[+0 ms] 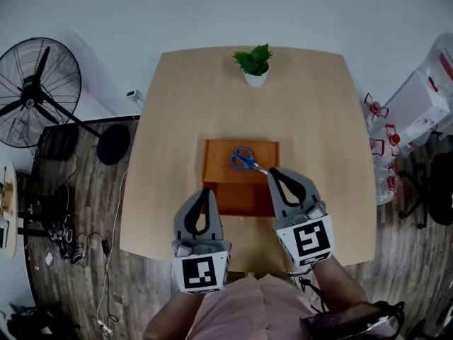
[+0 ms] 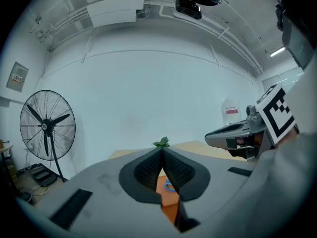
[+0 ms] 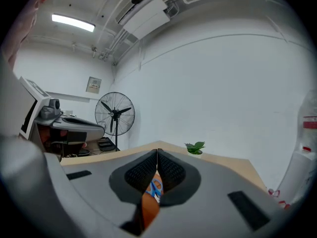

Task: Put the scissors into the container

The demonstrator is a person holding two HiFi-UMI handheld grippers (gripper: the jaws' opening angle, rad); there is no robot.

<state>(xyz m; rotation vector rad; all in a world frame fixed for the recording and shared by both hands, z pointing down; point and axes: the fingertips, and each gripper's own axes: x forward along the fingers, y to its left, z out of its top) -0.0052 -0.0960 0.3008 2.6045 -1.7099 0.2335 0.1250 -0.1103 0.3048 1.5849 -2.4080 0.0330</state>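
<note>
Blue-handled scissors [image 1: 243, 159] flat in orange container [image 1: 219, 163]

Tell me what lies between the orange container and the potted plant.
Nothing but bare table between the container and the plant, shown in the head view.

The light wooden table [image 1: 318, 119] carries two things directly — a small potted plant [image 1: 254, 64] at the middle of its far edge, and an orange container [image 1: 244, 190] nearer than the plant, in line with it.
</note>
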